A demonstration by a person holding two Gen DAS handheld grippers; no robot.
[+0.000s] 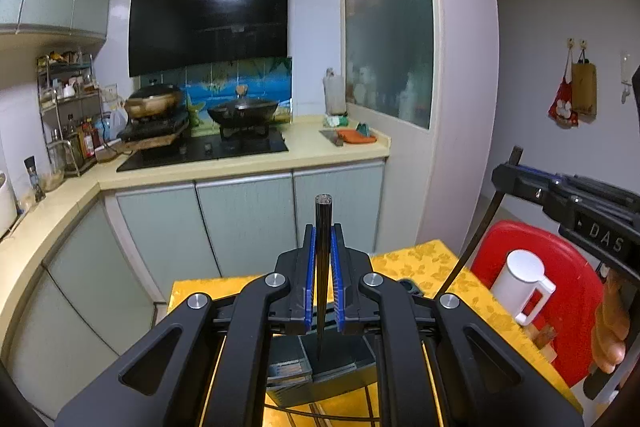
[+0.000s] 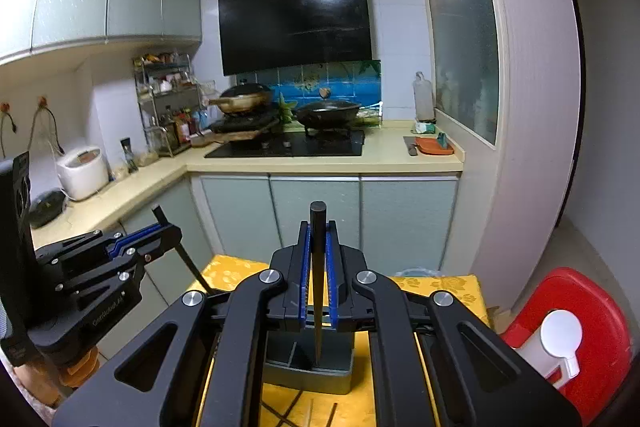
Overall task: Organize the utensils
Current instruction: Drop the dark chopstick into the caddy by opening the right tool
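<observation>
Black chopsticks, one pinched upright in the left gripper (image 1: 323, 283) and one in the right gripper (image 2: 318, 279), hang tip-down over the grey holder (image 2: 308, 371) on the yellow table (image 2: 440, 285), where loose chopsticks (image 2: 296, 413) apparently still await sorting.

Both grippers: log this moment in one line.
left gripper: shut on chopstick | right gripper: shut on chopstick | both above gray holder
</observation>
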